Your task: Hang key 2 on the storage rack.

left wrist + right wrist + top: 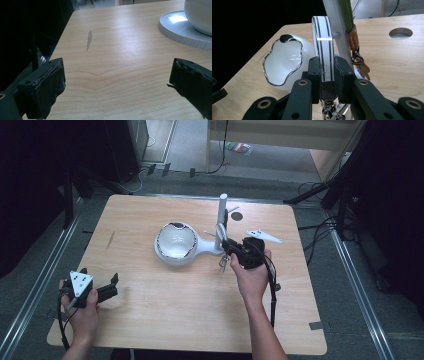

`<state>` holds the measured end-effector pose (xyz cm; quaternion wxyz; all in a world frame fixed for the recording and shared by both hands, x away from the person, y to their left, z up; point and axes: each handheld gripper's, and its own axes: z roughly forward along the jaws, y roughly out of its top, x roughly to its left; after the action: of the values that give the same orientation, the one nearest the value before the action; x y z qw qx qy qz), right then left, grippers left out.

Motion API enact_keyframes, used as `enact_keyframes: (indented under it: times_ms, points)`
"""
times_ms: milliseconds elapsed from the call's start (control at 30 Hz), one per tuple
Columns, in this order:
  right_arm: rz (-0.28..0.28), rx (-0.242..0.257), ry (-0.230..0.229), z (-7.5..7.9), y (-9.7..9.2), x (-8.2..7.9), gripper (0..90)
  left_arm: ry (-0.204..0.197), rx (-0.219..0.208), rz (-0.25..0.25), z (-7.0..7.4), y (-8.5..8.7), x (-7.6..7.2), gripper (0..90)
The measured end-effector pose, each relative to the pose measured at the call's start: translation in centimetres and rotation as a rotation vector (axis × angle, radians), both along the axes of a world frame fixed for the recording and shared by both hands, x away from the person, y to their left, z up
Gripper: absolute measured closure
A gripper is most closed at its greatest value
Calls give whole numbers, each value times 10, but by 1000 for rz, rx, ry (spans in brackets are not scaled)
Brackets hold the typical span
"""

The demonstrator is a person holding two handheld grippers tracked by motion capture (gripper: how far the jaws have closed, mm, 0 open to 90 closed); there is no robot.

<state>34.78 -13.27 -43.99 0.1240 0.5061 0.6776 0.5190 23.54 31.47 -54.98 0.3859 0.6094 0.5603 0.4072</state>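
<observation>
A white stand holds a white bowl (175, 242) with a wavy chrome rim (282, 62) and an upright pole (220, 220). A white strap loop with black stripes (323, 37) hangs around a peg on the pole. My right gripper (327, 66) is shut on that strap just above its metal clasp (327, 91), and in the high view it (231, 251) sits right of the pole's foot. Beside it a green lanyard (348, 15) with a brown end and keys (362, 67) hangs. My left gripper (114, 285) rests open over bare wood (116, 80) at the front left.
A round hole (237, 215) is cut in the tabletop behind the pole. A grey smear (89, 40) marks the wood left of the stand's base disc (180, 32). Dark floor, rails and cables surround the table (190, 320).
</observation>
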Motion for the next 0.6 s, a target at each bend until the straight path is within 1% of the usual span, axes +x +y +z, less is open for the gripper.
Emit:
enact_keyframes:
  times_ms: [167,333,367,433,600]
  points:
    - [-5,-3,-2,1,0,0,774,-2,1,1,0,0,0,5]
    - [-31,10,-9,2,-2,1,769,-2,0,1,0,0,0,5]
    - [-38,12,-15,2,-3,1,826,-2,2,1,0,0,0,5]
    - [-62,18,-16,3,-6,2,823,-3,1,1,0,0,-1,5]
    - [-63,0,-13,2,-7,5,826,-3,2,2,0,0,-1,5]
